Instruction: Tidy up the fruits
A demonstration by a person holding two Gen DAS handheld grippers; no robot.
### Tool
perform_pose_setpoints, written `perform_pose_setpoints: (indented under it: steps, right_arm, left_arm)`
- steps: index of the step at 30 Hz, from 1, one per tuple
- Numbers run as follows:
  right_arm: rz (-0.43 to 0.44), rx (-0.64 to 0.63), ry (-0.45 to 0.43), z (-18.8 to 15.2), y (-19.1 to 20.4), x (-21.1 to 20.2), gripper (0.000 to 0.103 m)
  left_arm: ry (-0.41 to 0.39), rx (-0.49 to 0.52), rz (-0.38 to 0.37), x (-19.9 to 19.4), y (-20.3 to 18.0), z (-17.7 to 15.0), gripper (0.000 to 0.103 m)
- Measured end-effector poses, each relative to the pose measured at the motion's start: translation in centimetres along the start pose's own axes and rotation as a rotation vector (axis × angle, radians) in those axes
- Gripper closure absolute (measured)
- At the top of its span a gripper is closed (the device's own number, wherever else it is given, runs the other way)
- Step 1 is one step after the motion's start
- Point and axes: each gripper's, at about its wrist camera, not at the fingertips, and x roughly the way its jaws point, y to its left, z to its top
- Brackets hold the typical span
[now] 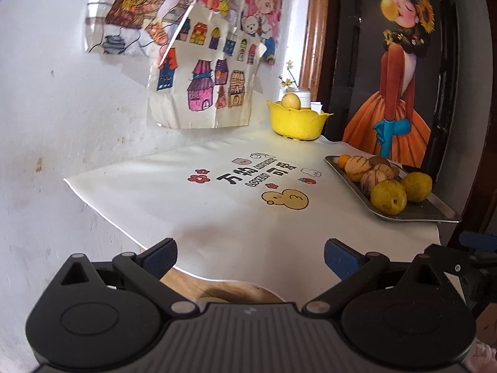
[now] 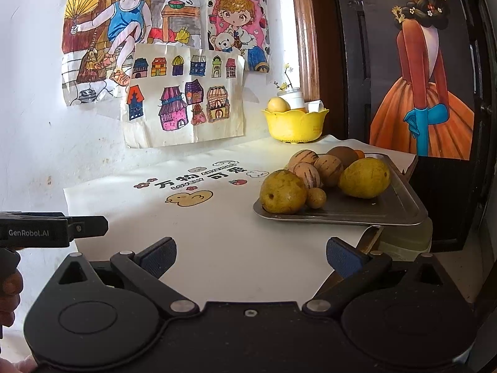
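Right wrist view puts the fruit (image 2: 323, 177) nearest: two yellow-green pears, some striped tan ones, a small round one and an orange, heaped on a metal tray (image 2: 388, 214) at the table's right edge. They look firm and fairly heavy, with smooth skins that could slip or bruise, so I would grip a pear across its widest part, gently. A yellow bowl (image 2: 293, 124) near the wall already holds one pale fruit. Both the right gripper (image 2: 250, 256) and the left gripper (image 1: 250, 256) hover over the white tablecloth (image 1: 186, 205), fingers spread wide, holding nothing.
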Motion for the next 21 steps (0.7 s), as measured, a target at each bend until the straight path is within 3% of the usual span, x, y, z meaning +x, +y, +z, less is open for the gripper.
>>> perform_pose_setpoints:
  steps: [21]
  right_arm:
    - [0.0,-0.001,0.002,-0.03,0.17,0.06,0.001]
  left_arm:
    - [-0.024,0.033,-0.001,-0.25,-0.25,0.04,0.0]
